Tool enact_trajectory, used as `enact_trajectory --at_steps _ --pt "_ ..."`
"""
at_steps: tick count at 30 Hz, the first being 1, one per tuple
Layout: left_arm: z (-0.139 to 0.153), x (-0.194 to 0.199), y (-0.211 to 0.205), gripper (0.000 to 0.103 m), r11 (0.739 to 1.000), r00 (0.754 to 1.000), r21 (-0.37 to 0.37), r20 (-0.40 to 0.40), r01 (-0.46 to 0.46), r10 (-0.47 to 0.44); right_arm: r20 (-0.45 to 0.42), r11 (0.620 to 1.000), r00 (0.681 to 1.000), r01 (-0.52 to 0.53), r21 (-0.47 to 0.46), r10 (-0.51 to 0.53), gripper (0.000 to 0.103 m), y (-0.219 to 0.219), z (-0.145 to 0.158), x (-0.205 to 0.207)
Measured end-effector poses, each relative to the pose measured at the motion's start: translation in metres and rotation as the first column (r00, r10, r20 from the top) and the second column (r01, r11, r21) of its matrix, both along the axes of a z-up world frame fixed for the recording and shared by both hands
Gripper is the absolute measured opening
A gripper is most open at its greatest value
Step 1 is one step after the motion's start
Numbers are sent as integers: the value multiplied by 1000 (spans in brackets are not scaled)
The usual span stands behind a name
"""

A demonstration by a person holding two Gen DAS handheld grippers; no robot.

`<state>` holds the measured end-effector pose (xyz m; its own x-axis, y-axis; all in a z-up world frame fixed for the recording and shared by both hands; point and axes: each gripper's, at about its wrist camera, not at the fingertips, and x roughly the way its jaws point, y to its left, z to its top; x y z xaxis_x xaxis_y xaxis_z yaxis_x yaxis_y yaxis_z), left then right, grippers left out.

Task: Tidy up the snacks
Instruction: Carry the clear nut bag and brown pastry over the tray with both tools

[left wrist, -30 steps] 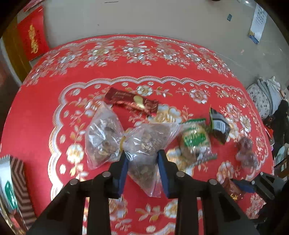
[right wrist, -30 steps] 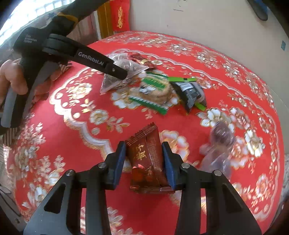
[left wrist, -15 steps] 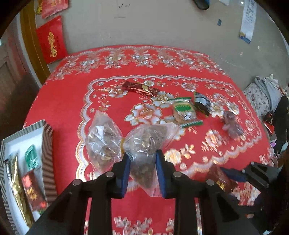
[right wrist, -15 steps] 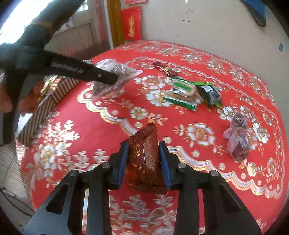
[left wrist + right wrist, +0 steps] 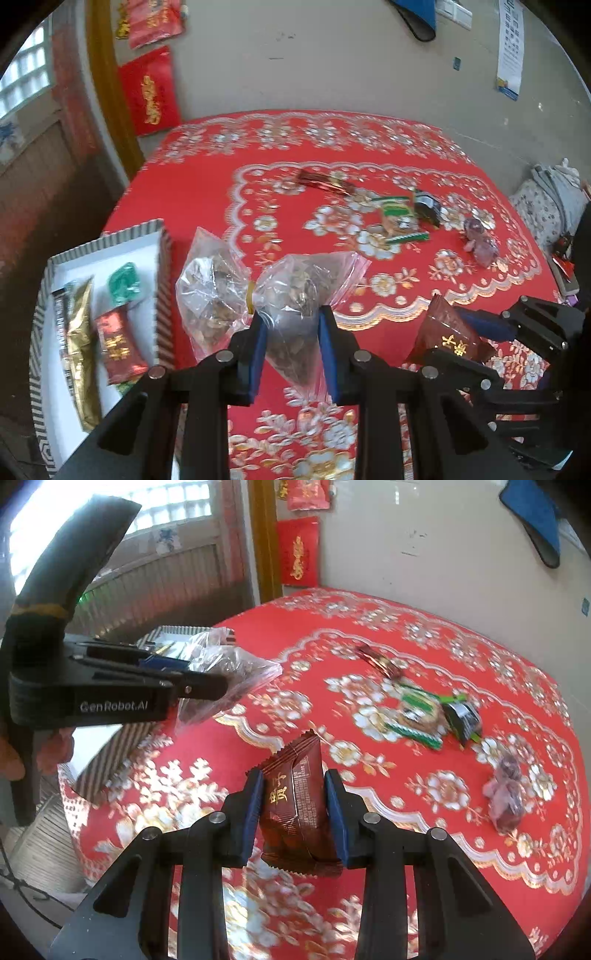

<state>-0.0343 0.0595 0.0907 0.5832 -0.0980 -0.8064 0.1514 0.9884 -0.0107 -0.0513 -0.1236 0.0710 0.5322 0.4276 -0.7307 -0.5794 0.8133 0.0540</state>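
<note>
My left gripper is shut on a clear bag of nuts, held above the red tablecloth next to a striped-rimmed white box. It also shows in the right wrist view with the bag. My right gripper is shut on a brown snack packet, held above the cloth; the packet also shows in the left wrist view. The box holds a gold packet, a red packet and a green candy.
On the red floral cloth lie a long red bar, a green-labelled cookie pack, a black packet and a purple candy bag. A wall and door frame stand behind the table.
Both grippers have lifted and pulled back left with their loads. The white box has come further into the left wrist view.
</note>
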Motion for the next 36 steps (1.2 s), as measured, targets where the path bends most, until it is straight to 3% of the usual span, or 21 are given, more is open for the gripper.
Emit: enact_trajectory --at_steps 20,36 --pt "25 -15 110 29 982 981 56 77 -182 178 32 987 986 -161 19 161 33 115 32 16" --pt "5 -20 174 29 948 951 86 82 -305 299 7 960 960 -281 -13 281 33 201 26 25"
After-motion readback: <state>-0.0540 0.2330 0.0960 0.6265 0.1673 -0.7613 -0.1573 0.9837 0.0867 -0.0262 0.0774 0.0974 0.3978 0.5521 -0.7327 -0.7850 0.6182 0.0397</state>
